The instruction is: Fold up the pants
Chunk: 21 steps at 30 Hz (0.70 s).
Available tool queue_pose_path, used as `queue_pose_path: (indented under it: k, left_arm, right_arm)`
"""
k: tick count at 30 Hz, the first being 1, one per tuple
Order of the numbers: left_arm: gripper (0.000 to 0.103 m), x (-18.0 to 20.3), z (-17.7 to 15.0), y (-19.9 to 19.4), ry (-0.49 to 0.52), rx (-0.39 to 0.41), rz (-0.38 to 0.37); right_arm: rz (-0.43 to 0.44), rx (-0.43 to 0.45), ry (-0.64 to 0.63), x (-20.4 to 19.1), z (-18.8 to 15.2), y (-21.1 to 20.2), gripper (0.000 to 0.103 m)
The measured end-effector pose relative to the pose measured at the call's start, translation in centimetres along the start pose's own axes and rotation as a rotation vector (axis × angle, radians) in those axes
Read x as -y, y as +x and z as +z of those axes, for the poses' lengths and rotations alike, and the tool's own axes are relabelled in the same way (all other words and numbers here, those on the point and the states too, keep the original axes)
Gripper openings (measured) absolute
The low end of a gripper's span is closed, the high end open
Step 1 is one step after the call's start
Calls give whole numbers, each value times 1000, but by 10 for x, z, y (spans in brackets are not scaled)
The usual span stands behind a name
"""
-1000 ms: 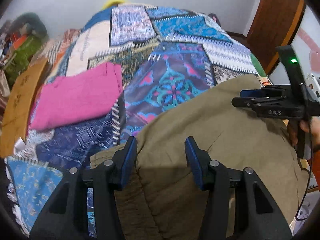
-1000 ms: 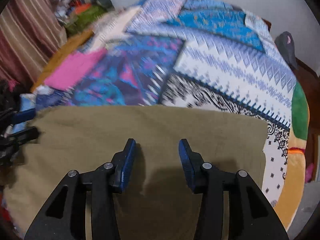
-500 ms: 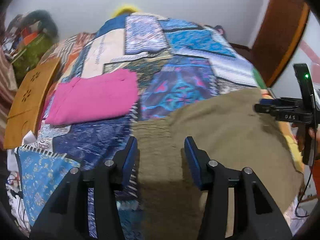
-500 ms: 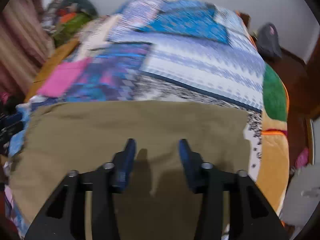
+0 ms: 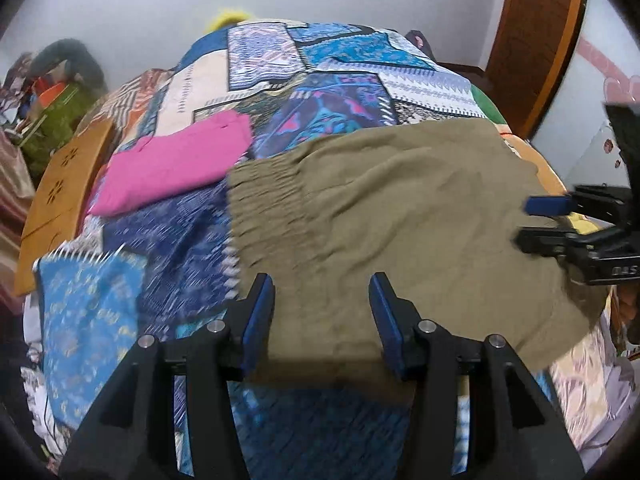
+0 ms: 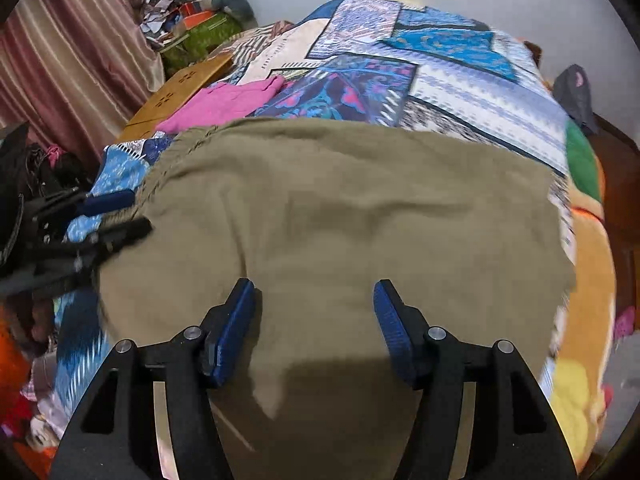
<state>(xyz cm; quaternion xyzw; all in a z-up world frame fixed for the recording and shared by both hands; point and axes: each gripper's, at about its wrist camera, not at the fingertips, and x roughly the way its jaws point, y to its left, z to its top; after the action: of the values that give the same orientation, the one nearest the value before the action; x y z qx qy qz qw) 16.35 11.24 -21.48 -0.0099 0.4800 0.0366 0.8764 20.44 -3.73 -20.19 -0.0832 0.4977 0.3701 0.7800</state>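
Note:
Olive-brown pants [image 5: 400,220] lie spread on the patchwork bed, with the gathered waistband [image 5: 264,200] at the left in the left wrist view. They also show in the right wrist view [image 6: 340,208]. My left gripper [image 5: 322,316] is open and empty above the pants' near edge. My right gripper [image 6: 314,324] is open and empty above the near part of the cloth. Each gripper shows in the other's view: the right one [image 5: 560,220] at the pants' right edge, the left one [image 6: 100,216] at the waistband end.
A folded pink garment [image 5: 172,164] lies on the patchwork bedspread [image 5: 340,80] beyond the waistband. A wooden board [image 5: 60,192] leans at the bed's left side. A pile of clothes [image 6: 200,12] and a curtain [image 6: 72,48] stand at the left. A wooden door [image 5: 532,40] is at the right.
Both grippers have drawn back toward the near edge, so more of the pants shows. The pants now lie flatter, with the waistband in view. Both stay open.

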Motion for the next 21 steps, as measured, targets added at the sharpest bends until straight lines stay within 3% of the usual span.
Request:
queue_pose_path:
  k: [6, 9, 12, 14, 18, 21]
  left_arm:
    - [59, -20, -22, -26, -63, 18, -40]
    - [59, -21, -29, -39, -73, 28, -4]
    - [73, -26, -37, -49, -119, 34, -12]
    - [82, -31, -42, -54, -172, 41, -48]
    - [83, -35, -47, -45, -283, -5, -206]
    - [83, -31, -52, -31, -331, -56, -282]
  right_arm:
    - [-58, 37, 77, 20, -42, -26, 66]
    - [-94, 34, 137, 35, -51, -34, 66]
    - [-154, 47, 155, 41, -53, -46, 66]
    - [-182, 78, 140, 37, -52, -57, 66]
    - [-171, 166, 92, 22, -32, -70, 66]
    - [-164, 191, 62, 11, -18, -64, 66]
